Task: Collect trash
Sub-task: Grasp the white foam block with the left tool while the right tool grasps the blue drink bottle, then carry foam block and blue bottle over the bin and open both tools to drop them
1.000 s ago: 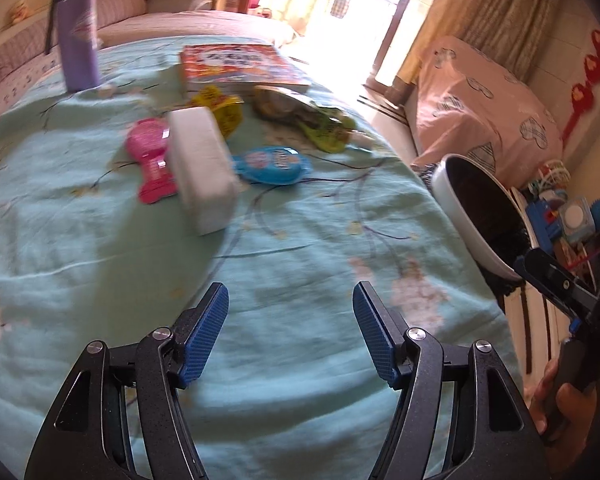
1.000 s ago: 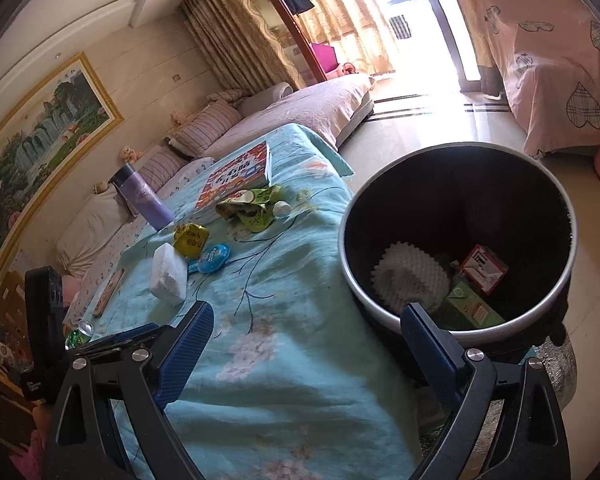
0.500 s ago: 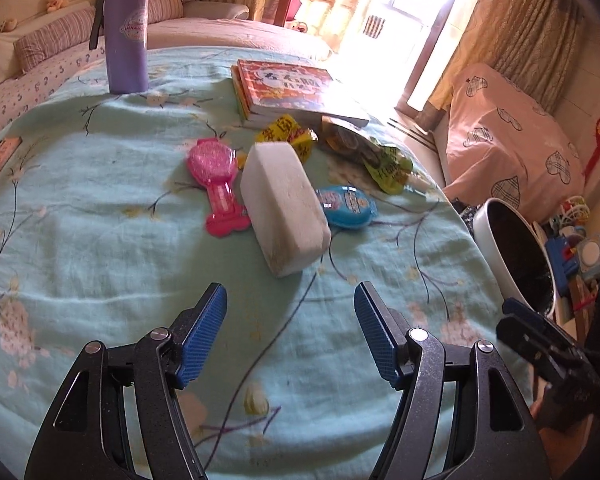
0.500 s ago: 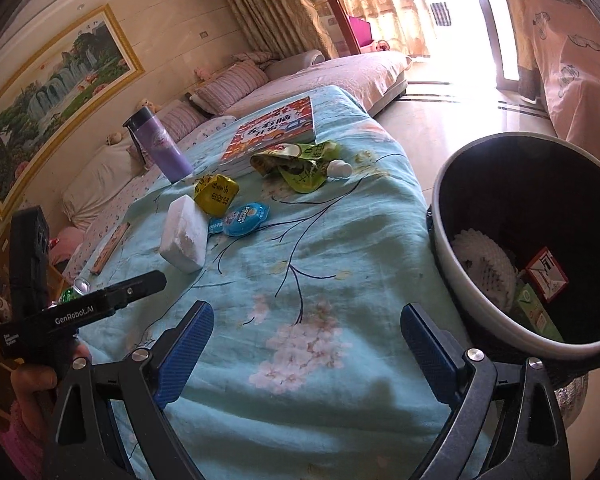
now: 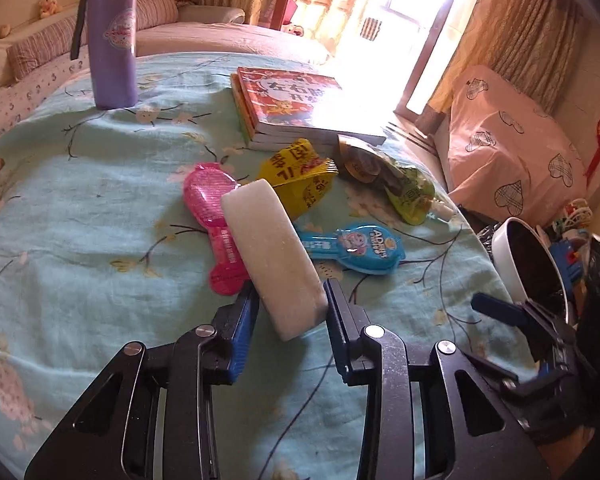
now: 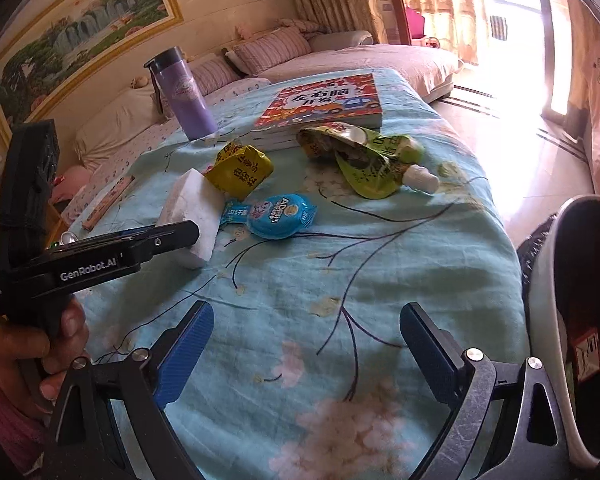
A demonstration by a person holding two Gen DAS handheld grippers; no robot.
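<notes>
A white foam block (image 5: 268,248) lies on the teal cloth. Its near end sits between the jaws of my left gripper (image 5: 291,292), which are closing, and both blue pads meet its sides. Beyond it lie a pink packet (image 5: 212,208), a yellow wrapper (image 5: 300,176), a green pouch (image 5: 396,188) and a blue packet (image 5: 360,244). My right gripper (image 6: 308,312) hangs open over bare cloth with nothing between its fingers. The right wrist view shows the left gripper (image 6: 192,232) against the block (image 6: 188,208). The black bin with a white rim (image 6: 548,280) stands off the table's right edge.
A stack of red books (image 5: 284,100) and a purple flask (image 5: 112,40) stand at the back of the table. A sofa with striped cushions (image 6: 272,48) runs behind it. Pink-covered furniture (image 5: 512,152) and toys stand past the bin.
My left gripper has moved forward to the foam block and its jaws have narrowed around it. My right gripper has swung left from over the bin to over the table.
</notes>
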